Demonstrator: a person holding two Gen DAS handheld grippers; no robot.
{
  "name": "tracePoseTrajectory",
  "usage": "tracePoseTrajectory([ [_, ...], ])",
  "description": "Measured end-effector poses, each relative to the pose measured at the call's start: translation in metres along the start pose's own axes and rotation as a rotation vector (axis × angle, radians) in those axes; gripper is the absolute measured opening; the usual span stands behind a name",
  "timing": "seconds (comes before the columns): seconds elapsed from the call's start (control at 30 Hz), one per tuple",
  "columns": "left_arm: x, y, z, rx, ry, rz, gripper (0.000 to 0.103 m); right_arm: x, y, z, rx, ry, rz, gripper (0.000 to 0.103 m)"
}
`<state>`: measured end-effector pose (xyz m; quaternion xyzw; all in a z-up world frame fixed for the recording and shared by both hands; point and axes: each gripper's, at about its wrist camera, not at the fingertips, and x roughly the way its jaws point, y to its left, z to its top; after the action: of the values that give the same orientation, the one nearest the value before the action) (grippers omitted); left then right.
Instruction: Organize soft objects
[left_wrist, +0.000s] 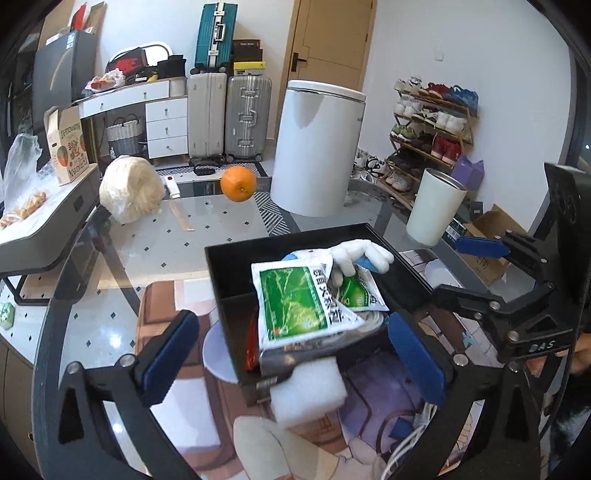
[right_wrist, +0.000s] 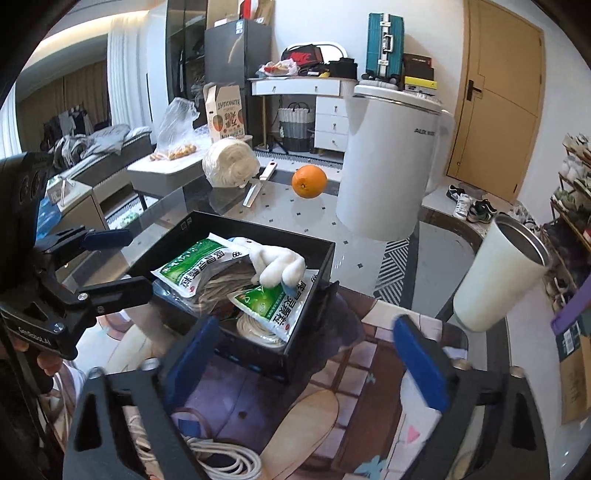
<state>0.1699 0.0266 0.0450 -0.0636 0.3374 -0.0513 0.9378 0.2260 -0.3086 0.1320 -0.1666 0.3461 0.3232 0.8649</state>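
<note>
A black open box (left_wrist: 229, 266) (right_wrist: 173, 240) stands on the glass table. It holds two green-and-white soft packets (left_wrist: 295, 299) (right_wrist: 192, 262), a white plush toy (left_wrist: 360, 254) (right_wrist: 279, 266) and a coiled white cable (right_wrist: 255, 328). A white foam block (left_wrist: 308, 391) lies at the box's near edge. My left gripper (left_wrist: 295, 350) is open and empty, its pads on either side of the box's near part above the foam. My right gripper (right_wrist: 310, 354) is open and empty in front of the box's near corner. Each gripper shows in the other's view (left_wrist: 476, 269) (right_wrist: 114, 258).
An orange (left_wrist: 238, 183) (right_wrist: 309, 181), a wrapped white bundle (left_wrist: 129, 192) (right_wrist: 231, 166), a knife (right_wrist: 255, 188), a large white appliance (left_wrist: 317, 147) (right_wrist: 391, 158) and a white tumbler (left_wrist: 436, 206) (right_wrist: 498, 273) stand behind the box. A printed mat (right_wrist: 369, 369) and loose white cable (right_wrist: 221, 458) lie near me.
</note>
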Motion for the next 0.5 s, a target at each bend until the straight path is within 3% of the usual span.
tracePoseTrajectory([
  [0.5, -0.043, 0.001, -0.031, 0.0, -0.079, 0.104, 0.103, -0.032, 0.016, -0.037, 0.028, -0.024, 0.024, 0.102],
])
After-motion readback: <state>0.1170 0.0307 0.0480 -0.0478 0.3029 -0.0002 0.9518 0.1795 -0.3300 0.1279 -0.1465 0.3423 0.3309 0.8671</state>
